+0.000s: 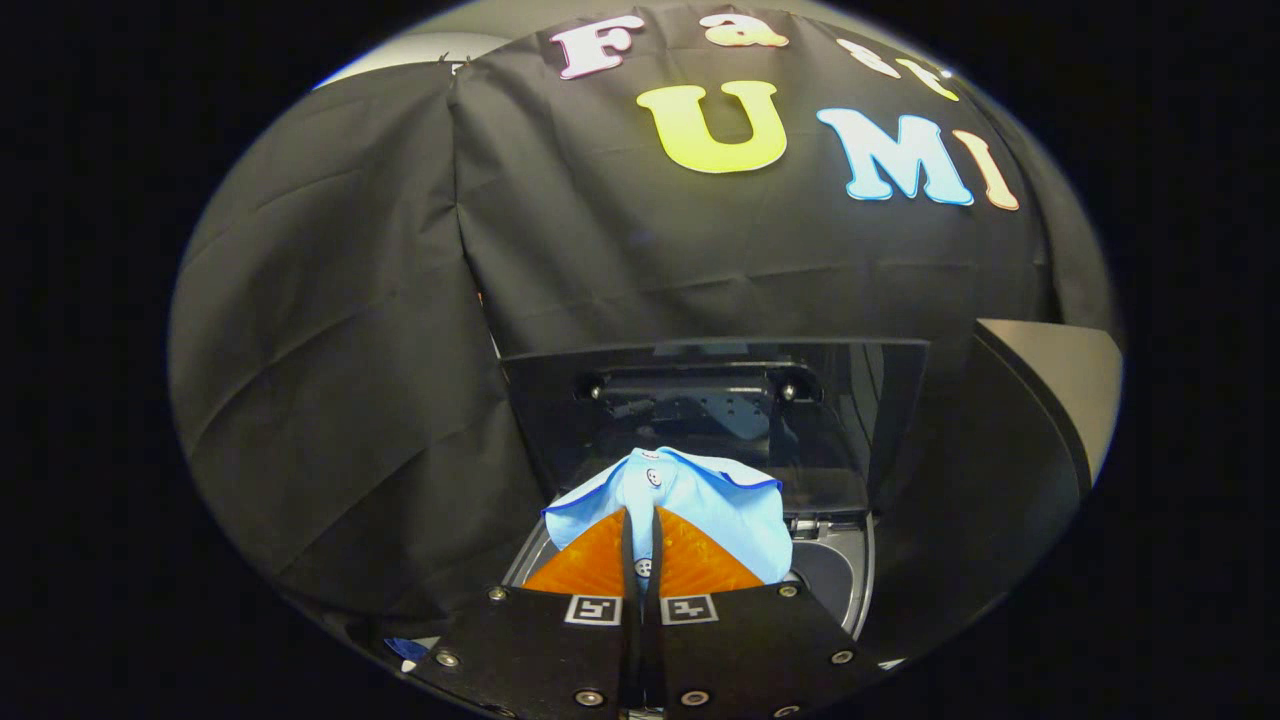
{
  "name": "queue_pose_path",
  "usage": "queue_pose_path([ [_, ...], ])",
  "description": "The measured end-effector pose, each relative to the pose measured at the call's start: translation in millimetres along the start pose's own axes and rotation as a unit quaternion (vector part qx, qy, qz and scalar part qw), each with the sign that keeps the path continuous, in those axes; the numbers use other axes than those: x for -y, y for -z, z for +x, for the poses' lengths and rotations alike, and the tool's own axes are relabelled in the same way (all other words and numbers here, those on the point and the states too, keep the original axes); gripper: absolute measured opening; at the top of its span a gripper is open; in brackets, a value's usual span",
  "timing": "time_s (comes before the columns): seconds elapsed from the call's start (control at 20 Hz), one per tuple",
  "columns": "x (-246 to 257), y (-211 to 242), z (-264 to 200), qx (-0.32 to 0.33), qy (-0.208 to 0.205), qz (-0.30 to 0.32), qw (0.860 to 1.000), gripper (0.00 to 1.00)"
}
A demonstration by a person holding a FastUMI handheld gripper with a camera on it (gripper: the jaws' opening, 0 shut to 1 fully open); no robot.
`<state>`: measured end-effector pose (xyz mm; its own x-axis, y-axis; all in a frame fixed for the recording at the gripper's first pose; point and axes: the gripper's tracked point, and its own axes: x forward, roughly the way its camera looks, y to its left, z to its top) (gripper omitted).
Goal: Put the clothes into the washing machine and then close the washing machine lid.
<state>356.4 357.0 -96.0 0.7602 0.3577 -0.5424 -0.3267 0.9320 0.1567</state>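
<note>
We see the gripper (pixel 640 520) clamped on a light-blue shirt (pixel 690 500) above the washing machine opening (pixel 835 575), w/ lid (pixel 720 410) raised behind.

Black cloth (pixel 640 260) hangs as a backdrop in two panels that meet at a vertical corner. The left panel (pixel 320 380) angles forward, and slanting creases run down it. The back panel faces the camera, fairly taut, with a horizontal fold low across it and light wrinkles near its top corner. Above the cloth's top edge is a pale, plain surface (pixel 440 45). To the right, a grey slab (pixel 1075 385) with a dark edge juts out past the cloth. Low on the left, below the cloth's hem, is a small blue-and-white scrap (pixel 410 650), too small to identify.
</note>
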Motion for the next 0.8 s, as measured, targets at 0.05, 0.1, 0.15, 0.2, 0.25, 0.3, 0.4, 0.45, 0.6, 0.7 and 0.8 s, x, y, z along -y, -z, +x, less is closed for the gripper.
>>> queue_pose_path([
  [0.05,0,6,3,-0.002,0.004,-0.003,1.000,0.00],
  [0.1,1,11,9,-0.004,0.009,-0.008,1.000,0.01],
  [0.15,2,19,12,-0.009,0.016,-0.011,1.000,0.01],
  [0.2,5,26,16,-0.016,0.021,-0.011,1.000,0.02],
  [0.25,6,35,20,-0.022,0.025,-0.009,0.999,0.03],
  [0.3,9,43,25,-0.032,0.031,-0.007,0.999,0.04],
  [0.4,12,64,28,-0.050,0.042,-0.009,0.998,0.05],
  [0.45,11,70,32,-0.058,0.042,-0.008,0.997,0.06],
  [0.6,14,88,39,-0.075,0.043,-0.014,0.996,0.08],
  [0.7,10,99,42,-0.085,0.042,-0.020,0.995,0.09],
  [0.8,6,108,43,-0.093,0.040,-0.028,0.994,0.14],
])
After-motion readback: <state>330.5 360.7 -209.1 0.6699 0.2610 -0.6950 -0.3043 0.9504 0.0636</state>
